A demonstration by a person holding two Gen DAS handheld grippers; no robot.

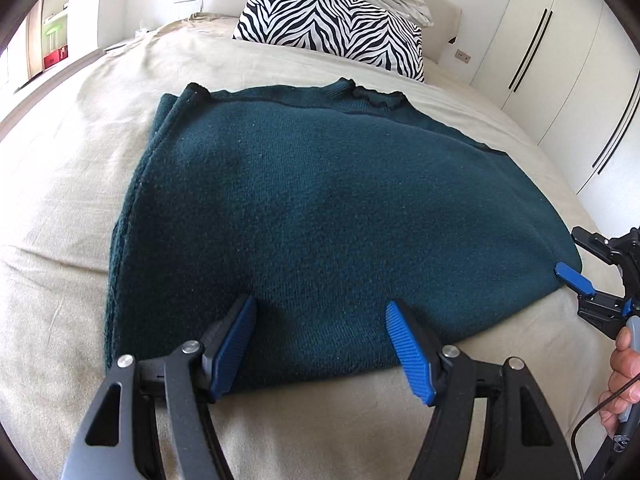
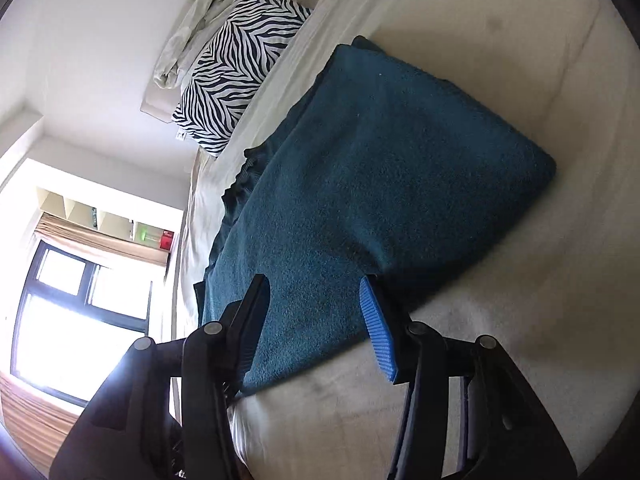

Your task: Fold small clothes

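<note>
The left claw (image 1: 320, 304) stood wide over the near edge of the folded teal sweater (image 1: 320, 208), gripping nothing. The right claw (image 2: 314, 284) was parted at its right corner, seemingly clear. The sweater lay on the bed (image 1: 60, 220), the zebra pillow (image 1: 332, 28) beyond.

The right gripper (image 1: 576, 284) is cut off by the left wrist view's edge, one blue finger (image 1: 573, 278) showing. The sweater (image 1: 320, 216) hides its folded-under layers. The window (image 2: 72, 312) is blown out white.
</note>
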